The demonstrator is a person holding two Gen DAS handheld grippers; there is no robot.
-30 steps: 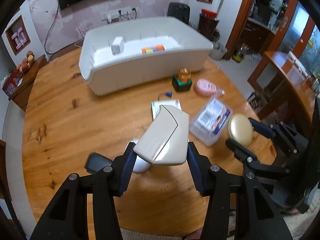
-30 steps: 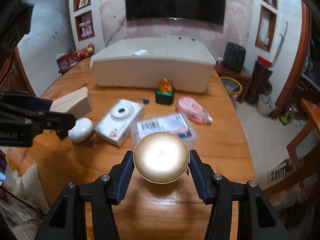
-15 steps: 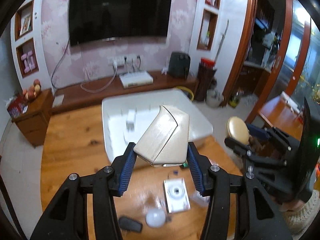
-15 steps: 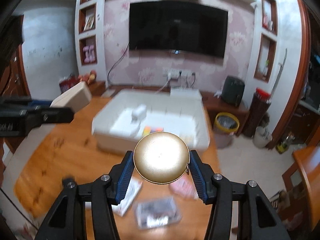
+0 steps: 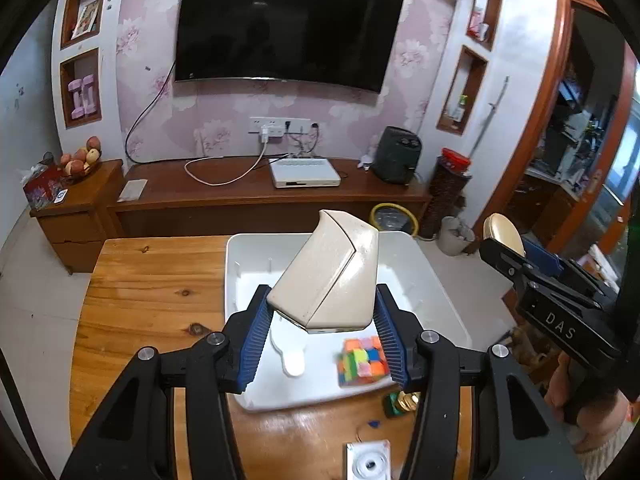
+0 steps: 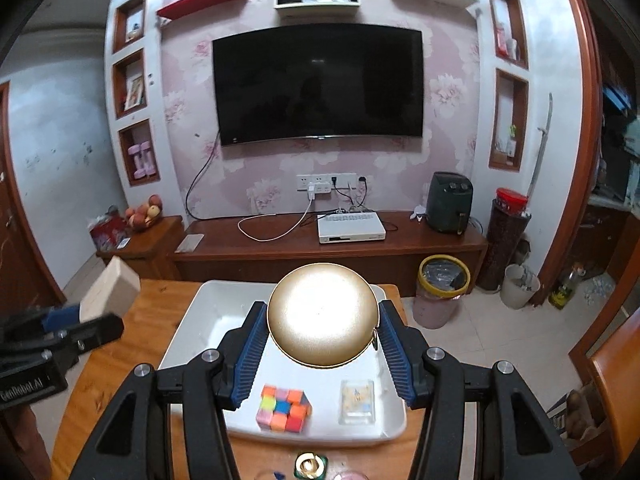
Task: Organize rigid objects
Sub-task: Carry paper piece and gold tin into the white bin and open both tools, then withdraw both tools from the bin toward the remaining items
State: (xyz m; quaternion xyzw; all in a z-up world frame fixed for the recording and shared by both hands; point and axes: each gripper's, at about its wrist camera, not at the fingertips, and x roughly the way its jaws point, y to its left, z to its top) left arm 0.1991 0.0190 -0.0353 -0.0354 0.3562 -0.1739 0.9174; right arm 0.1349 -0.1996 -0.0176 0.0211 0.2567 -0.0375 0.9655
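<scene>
My left gripper (image 5: 320,332) is shut on a beige wedge-shaped case (image 5: 326,276), held above the white bin (image 5: 448,304). My right gripper (image 6: 322,350) is shut on a round gold compact case (image 6: 322,314), also above the white bin (image 6: 180,332). In the bin lie a multicoloured cube (image 6: 284,408), a small clear box (image 6: 357,402) and a white object (image 5: 292,356). The right gripper shows in the left wrist view at the right, with the gold case (image 5: 502,232). The beige case shows in the right wrist view (image 6: 110,294) at the left.
The bin stands on a wooden table (image 5: 152,288). A white camera (image 5: 368,462) and a green-and-gold item (image 5: 402,402) lie on the table near its front. Behind the table are a TV cabinet (image 6: 320,256), a bin with a yellow rim (image 6: 442,280) and a wall TV.
Both grippers have risen from the table and moved forward over the white bin, each still holding its object. The view now looks down into the bin from closer.
</scene>
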